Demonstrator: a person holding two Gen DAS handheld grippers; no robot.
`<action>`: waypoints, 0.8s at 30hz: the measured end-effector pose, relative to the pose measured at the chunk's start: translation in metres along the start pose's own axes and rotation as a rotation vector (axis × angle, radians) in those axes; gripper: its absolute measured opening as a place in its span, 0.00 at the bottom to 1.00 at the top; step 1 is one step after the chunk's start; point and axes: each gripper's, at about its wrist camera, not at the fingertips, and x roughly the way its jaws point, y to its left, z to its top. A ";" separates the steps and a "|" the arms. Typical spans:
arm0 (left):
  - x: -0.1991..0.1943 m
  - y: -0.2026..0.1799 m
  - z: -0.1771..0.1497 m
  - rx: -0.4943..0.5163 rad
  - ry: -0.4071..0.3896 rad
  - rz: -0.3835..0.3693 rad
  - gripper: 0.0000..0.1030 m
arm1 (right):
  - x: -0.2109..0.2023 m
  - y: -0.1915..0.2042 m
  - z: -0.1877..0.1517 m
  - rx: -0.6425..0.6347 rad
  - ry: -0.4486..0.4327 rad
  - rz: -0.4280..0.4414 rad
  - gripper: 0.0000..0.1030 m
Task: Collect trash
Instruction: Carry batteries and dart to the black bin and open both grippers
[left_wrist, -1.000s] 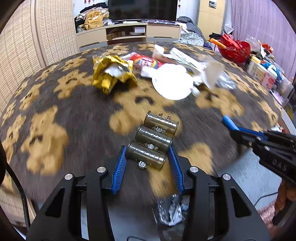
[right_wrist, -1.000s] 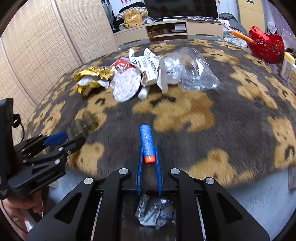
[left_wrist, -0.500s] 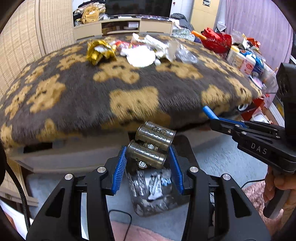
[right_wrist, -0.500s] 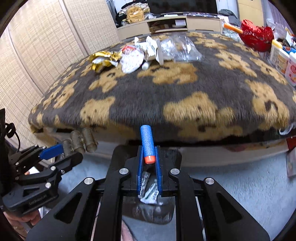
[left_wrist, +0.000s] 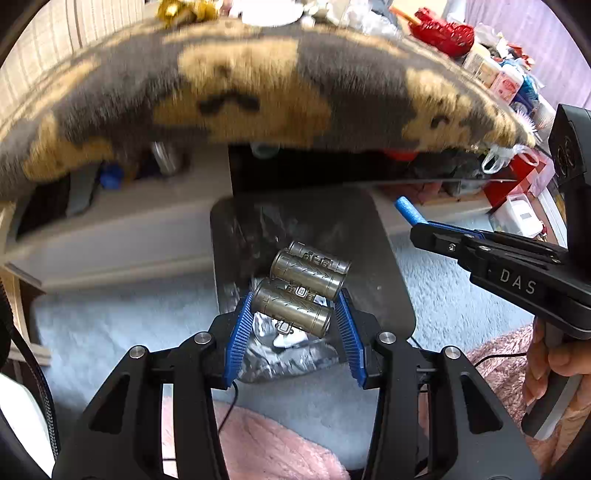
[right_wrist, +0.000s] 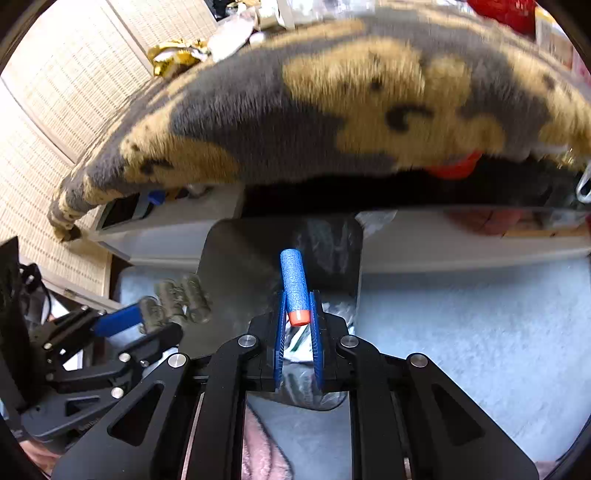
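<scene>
My left gripper (left_wrist: 295, 301) is shut on a strip of three bronze toy cartridges (left_wrist: 299, 293), gripping the nearest one at both ends. It hangs over a dark bin (left_wrist: 384, 266) lined with a bag that holds crumpled silvery wrappers (left_wrist: 291, 354). My right gripper (right_wrist: 297, 299) is shut on a blue foam dart with an orange tip (right_wrist: 293, 284), also above the bin (right_wrist: 236, 266). In the left wrist view the right gripper (left_wrist: 424, 227) comes in from the right with the dart (left_wrist: 408, 212). The right wrist view has the left gripper (right_wrist: 147, 317) and its cartridges (right_wrist: 177, 299) at the left.
A table under a furry grey and tan bear-print cover (left_wrist: 258, 85) overhangs the bin, with a yellow wrapper (right_wrist: 175, 55) and other litter on top. Below is a shelf (left_wrist: 122, 206) with clutter. Pale blue carpet (right_wrist: 461, 332) and a pink rug (left_wrist: 266, 443) lie around the bin.
Both grippers have come back off the tabletop and sunk below its edge, over the bin on the floor. Each keeps its hold: cartridges in the left, dart in the right.
</scene>
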 end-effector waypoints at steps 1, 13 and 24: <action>0.004 0.001 -0.002 -0.008 0.013 -0.006 0.42 | 0.004 0.000 -0.001 0.001 0.008 0.005 0.14; 0.028 0.008 -0.008 -0.041 0.068 -0.036 0.42 | 0.017 0.007 -0.002 -0.003 0.024 0.045 0.16; 0.009 0.010 -0.002 -0.043 0.032 0.012 0.79 | 0.003 -0.004 0.005 0.028 -0.024 -0.013 0.68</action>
